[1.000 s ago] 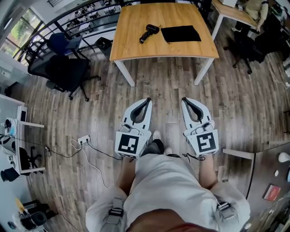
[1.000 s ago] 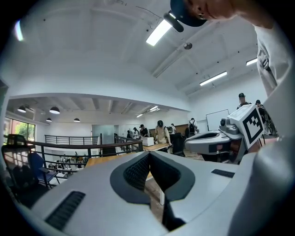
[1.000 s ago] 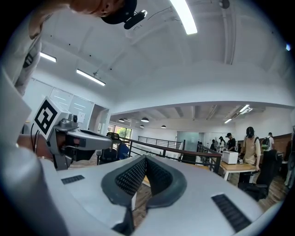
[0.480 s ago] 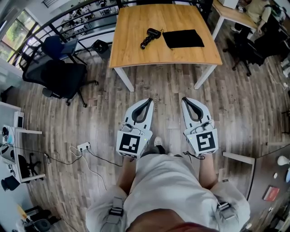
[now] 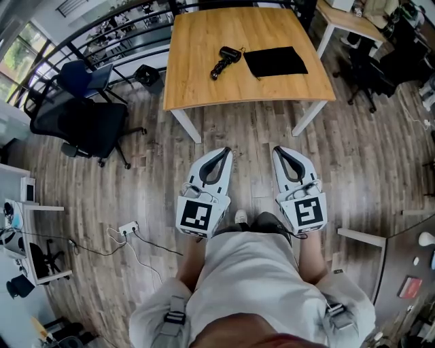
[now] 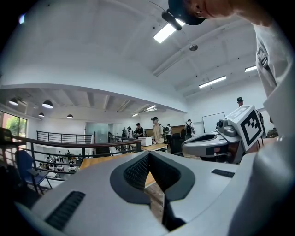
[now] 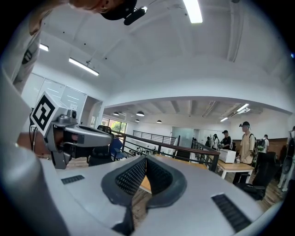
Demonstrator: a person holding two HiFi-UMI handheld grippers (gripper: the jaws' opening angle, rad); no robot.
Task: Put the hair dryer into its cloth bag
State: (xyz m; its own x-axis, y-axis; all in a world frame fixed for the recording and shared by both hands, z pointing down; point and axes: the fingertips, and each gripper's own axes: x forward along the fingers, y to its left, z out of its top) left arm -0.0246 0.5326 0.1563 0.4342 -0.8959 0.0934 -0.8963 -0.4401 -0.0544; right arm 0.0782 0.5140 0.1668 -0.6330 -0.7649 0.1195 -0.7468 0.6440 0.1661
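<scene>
A black hair dryer (image 5: 224,61) lies on the wooden table (image 5: 204,81) at the top of the head view. Just right of it a flat black cloth bag (image 5: 275,61) lies on the same table. Both grippers are held side by side in front of the person's waist, over the wood floor and well short of the table. The left gripper (image 5: 224,151) is shut with nothing in it, its tips meeting in the left gripper view (image 6: 148,155). The right gripper (image 5: 279,149) is likewise shut and empty (image 7: 145,159). Each gripper view shows the other gripper alongside.
Black office chairs (image 5: 85,122) and a blue chair (image 5: 85,75) stand left of the table beside a railing. A second desk (image 5: 346,19) with chairs is at the top right. A power strip (image 5: 126,228) with cables lies on the floor at the left. Several people stand far off.
The table with the dryer and bag has slid lower in the head view, so it is closer. Both grippers keep the same pose, shut, in front of the person.
</scene>
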